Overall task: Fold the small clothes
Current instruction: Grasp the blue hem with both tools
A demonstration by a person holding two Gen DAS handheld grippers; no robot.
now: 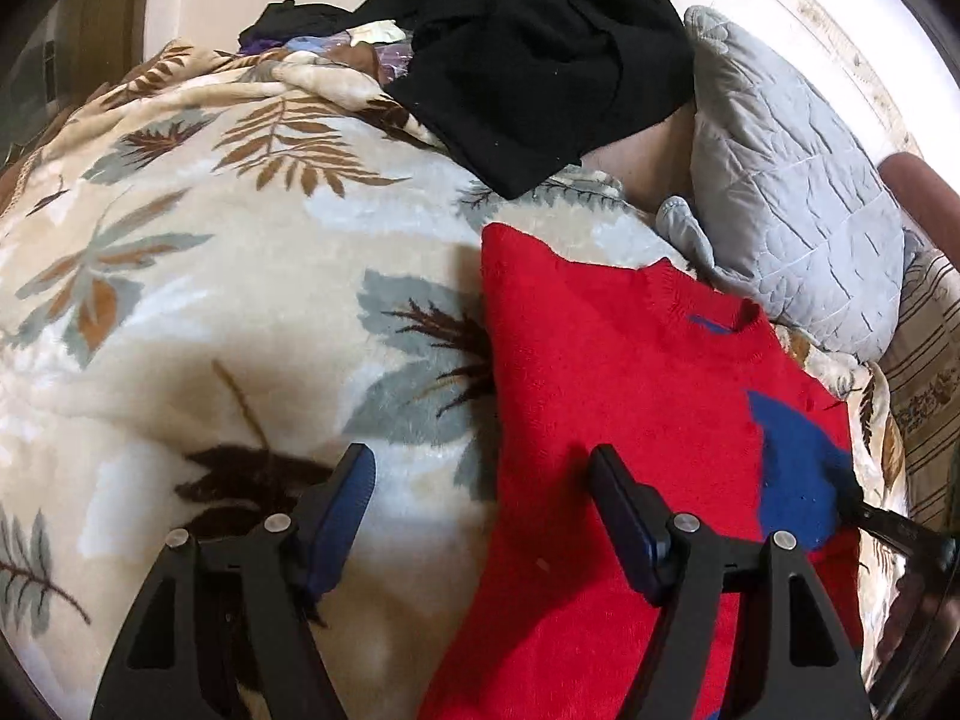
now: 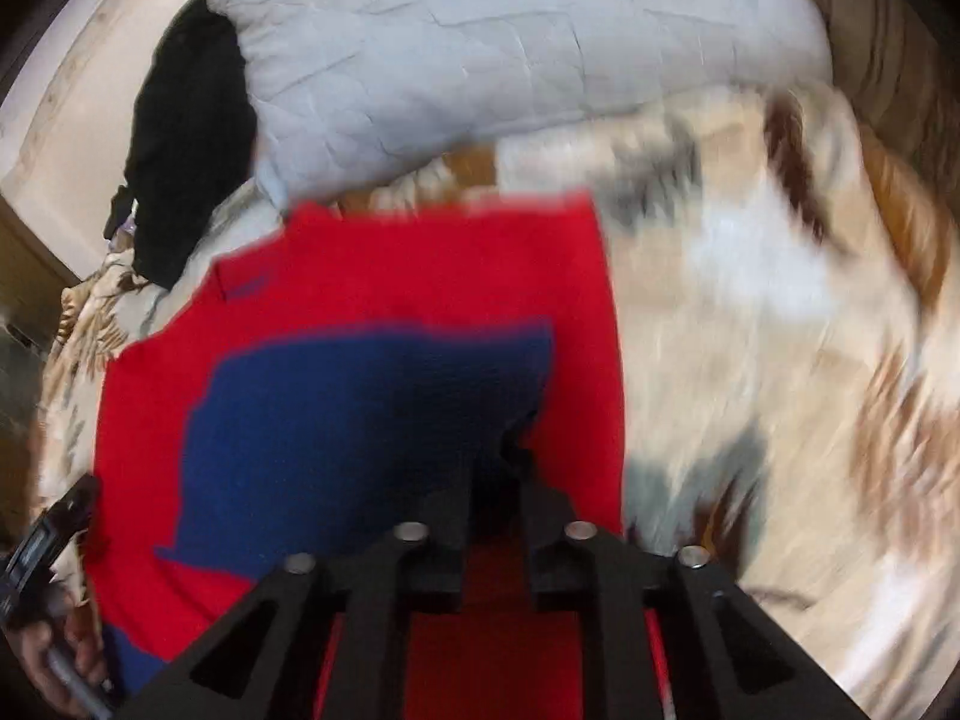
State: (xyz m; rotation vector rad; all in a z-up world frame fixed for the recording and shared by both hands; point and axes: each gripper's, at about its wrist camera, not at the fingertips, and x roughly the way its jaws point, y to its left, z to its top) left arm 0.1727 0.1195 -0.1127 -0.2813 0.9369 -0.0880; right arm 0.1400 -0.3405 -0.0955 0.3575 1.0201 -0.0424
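On bed, atop cream fleece blanket with brown and grey leaf print: one small red knitted sweater with blue motif, laid flat, neckline toward grey quilted pillow, long axis running away from both tools.

Left gripper: jaws wide apart, nothing between them; one finger over blanket, the other over the sweater's left edge, which lies directly beneath the gap.

Right gripper: jaws narrow, tips down at the blue patch near the sweater's right edge; cloth appears bunched there, but a firm pinch cannot be confirmed.

Black garment: heaped beyond, unfolded.

Containers: none visible.

Judgement: each hand is nearer its own side edge.
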